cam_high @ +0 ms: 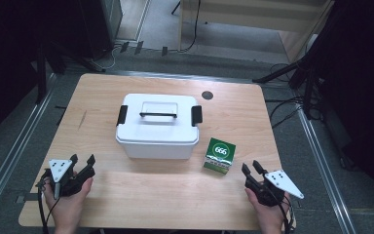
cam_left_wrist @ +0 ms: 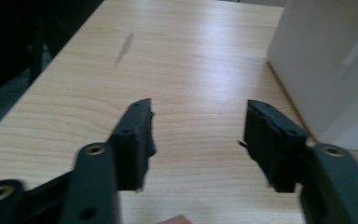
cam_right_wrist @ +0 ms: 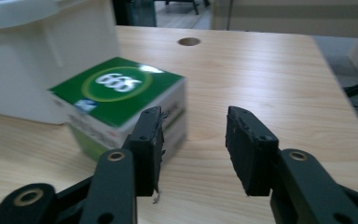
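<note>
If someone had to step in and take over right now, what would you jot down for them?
Left gripper: open, holds nothing, near the table's front left.
Right gripper: open, holds nothing, front right, just short of the green box.
White bin: mid-table, lid on, both side latches down.
Green box stands right of the bin.
Done: nothing visible yet.
Left: probably unlatch the bin and put the box in.

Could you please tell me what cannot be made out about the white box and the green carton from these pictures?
- White plastic lidded storage box: contents hidden by its closed lid in the high view.
- The same box in the left gripper view: cut off by the right edge, blurred.
- Green and white cardboard carton: small side print blurred in the right gripper view; too small in the high view.
</note>
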`<state>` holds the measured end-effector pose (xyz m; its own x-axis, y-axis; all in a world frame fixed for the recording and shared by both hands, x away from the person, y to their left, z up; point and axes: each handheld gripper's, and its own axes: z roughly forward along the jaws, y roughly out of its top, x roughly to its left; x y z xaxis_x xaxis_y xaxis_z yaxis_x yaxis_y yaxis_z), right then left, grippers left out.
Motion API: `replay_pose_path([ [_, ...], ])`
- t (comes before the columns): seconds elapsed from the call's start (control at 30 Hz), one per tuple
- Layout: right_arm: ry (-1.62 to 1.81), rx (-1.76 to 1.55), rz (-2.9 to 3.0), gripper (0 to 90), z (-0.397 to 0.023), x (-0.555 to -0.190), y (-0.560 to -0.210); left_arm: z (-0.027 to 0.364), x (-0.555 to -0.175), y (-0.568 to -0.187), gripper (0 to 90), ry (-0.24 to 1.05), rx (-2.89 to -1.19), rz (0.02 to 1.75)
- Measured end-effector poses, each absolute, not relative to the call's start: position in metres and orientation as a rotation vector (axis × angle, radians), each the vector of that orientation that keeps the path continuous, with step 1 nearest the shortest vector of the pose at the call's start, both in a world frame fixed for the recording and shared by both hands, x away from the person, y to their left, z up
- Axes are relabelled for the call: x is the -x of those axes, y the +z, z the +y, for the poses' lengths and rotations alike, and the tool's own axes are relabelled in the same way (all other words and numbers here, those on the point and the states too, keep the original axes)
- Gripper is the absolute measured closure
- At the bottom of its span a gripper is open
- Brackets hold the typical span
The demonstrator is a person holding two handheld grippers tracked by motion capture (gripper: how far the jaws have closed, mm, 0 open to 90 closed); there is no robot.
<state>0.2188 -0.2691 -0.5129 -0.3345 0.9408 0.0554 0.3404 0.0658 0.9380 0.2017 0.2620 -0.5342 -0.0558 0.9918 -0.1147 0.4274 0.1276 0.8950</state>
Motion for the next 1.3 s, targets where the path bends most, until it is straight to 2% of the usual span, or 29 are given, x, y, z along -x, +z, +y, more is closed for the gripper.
replay_pose_path([
  [0.07,1.265,-1.246,1.782,61.2,-0.256,-0.221,-0.509,0.257,-0.205,-0.531,54.3,0.879,-1.423,1.582],
  [0.23,1.305,-1.192,1.833,70.3,-0.225,-0.229,-0.498,0.244,-0.215,-0.524,69.3,0.805,-1.462,1.512],
  [0.4,1.354,-1.120,1.887,77.4,-0.191,-0.242,-0.484,0.235,-0.226,-0.518,80.6,0.755,-1.498,1.479],
  [0.5,1.379,-1.065,1.921,78.0,-0.178,-0.248,-0.478,0.230,-0.231,-0.517,84.9,0.736,-1.520,1.458],
  [0.67,1.365,-1.059,1.988,77.2,-0.165,-0.263,-0.475,0.225,-0.236,-0.518,87.1,0.706,-1.539,1.445],
  [0.87,1.209,-1.196,1.957,89.5,-0.150,-0.289,-0.487,0.217,-0.256,-0.510,90.0,0.681,-1.546,1.440],
  [1.3,1.233,-1.210,2.023,90.0,-0.129,-0.296,-0.497,0.212,-0.268,-0.505,90.0,0.647,-1.563,1.401],
])
